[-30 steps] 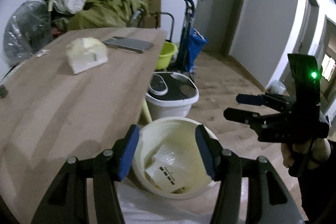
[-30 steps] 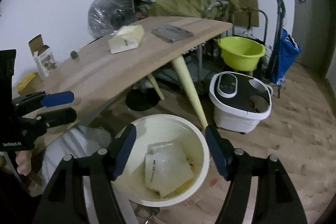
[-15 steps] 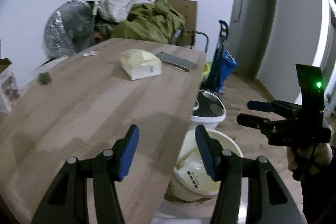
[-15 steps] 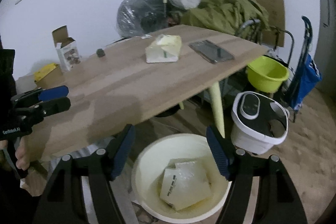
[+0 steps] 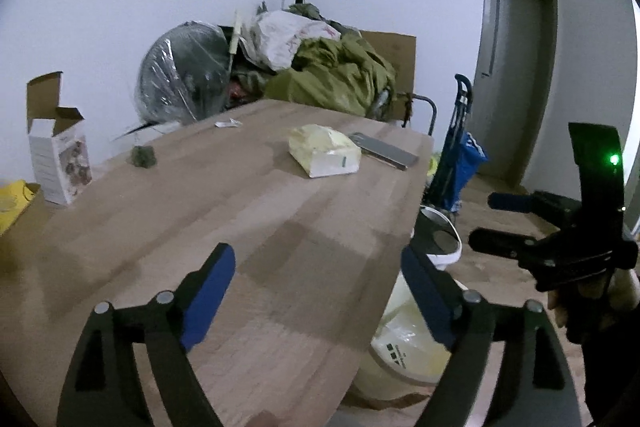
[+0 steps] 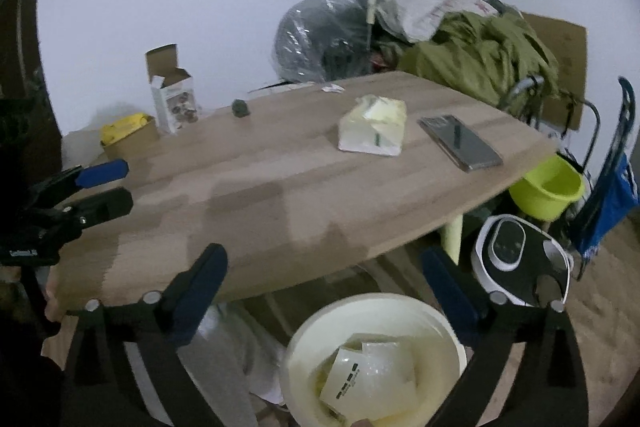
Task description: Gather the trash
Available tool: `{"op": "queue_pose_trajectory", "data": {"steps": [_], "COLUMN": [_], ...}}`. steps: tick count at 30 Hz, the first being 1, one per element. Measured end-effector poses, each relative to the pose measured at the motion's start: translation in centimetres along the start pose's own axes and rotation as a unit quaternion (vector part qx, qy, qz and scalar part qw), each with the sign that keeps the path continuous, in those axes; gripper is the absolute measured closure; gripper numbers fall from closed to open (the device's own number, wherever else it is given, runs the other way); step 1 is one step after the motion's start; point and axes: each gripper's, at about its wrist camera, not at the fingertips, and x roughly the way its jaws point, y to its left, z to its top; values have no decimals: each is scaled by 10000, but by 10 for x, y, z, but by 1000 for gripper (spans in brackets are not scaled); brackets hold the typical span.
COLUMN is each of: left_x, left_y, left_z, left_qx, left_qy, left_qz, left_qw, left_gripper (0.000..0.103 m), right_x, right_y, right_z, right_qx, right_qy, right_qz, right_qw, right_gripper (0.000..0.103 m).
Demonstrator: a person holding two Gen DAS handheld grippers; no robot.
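Both claws have just been opening and now gape wide with nothing between the jaws: the left gripper [image 5: 318, 291] over the bare wooden table [image 5: 256, 227], the right gripper [image 6: 326, 285] above the round cream plastic bucket [image 6: 304, 339] at 6 o'clock. A flat plastic packet [image 6: 360, 379] lies inside it, long axis toward 2 o'clock. A pale yellow wrapped pack [image 6: 374, 131] sits mid-table at 12 o'clock, beside a grey phone [image 6: 460, 143].
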Motion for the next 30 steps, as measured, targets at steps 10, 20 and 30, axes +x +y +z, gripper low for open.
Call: {"op": "queue_pose_trajectory", "data": {"steps": [10,20,30], "left_x": [-5,-8,-9], "left_y": [5,7,5], "left_z": [-5,-8,-7], "left_qx": [-61,-97,-65], "left_qy": [-202,-278,-212], "left_qz": [144,212,150], "left_qw": [9997,9993,9996], "left_gripper": [4,4,4], "right_x": [-6,-9,-11], "right_y": [16,22,20], "right_z": [11,11,13], "right_qx": [-373,-435,-441], "right_qy": [-113,-111,-133], "right_qz": [270,426,405], "right_qw": [9989,9981,9981], "right_gripper": [3,3,3]}}
